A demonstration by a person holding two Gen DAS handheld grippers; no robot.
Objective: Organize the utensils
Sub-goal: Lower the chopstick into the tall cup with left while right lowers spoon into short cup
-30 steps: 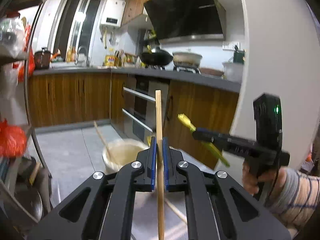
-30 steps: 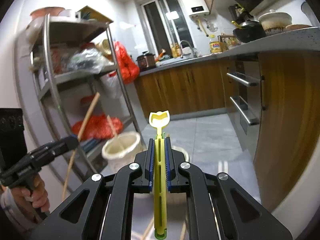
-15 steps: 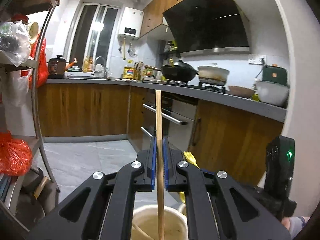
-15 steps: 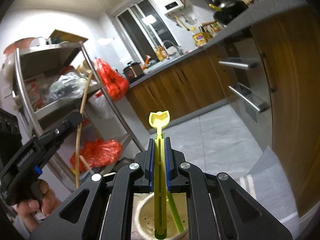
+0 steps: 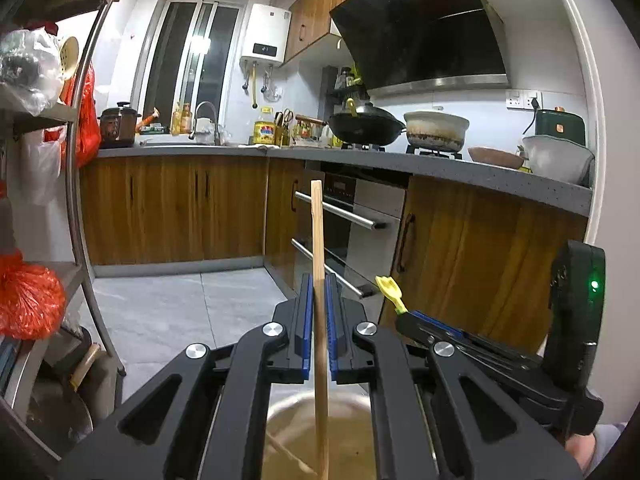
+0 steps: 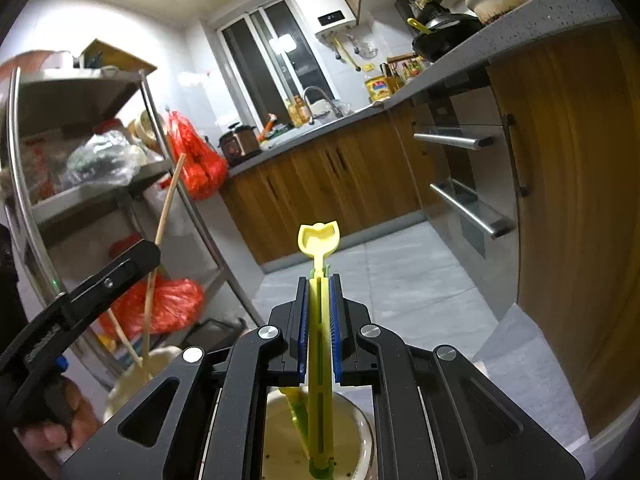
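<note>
My left gripper (image 5: pixel 319 328) is shut on a wooden chopstick (image 5: pixel 319 264) that stands upright; its lower end reaches into a cream cup (image 5: pixel 296 432) below, where another chopstick lies. My right gripper (image 6: pixel 319 320) is shut on a yellow plastic utensil (image 6: pixel 319 240), held upright over a second cream cup (image 6: pixel 280 440) that holds a green utensil (image 6: pixel 297 412). The right gripper also shows in the left wrist view (image 5: pixel 404 318), just right of my left one. The left gripper shows at the left of the right wrist view (image 6: pixel 154 250), over its cup (image 6: pixel 132 376).
A metal shelf rack (image 5: pixel 80 200) with red bags (image 5: pixel 28 300) stands on the left. Wooden cabinets and an oven (image 5: pixel 352 220) run along the right under a grey counter (image 5: pixel 480 172) with pans. Grey tiled floor (image 5: pixel 180 312) lies ahead.
Both grippers have come down over the two cups, which now sit right below the fingers. The chopstick and the yellow utensil have gone lower, with their lower ends in the cups.
</note>
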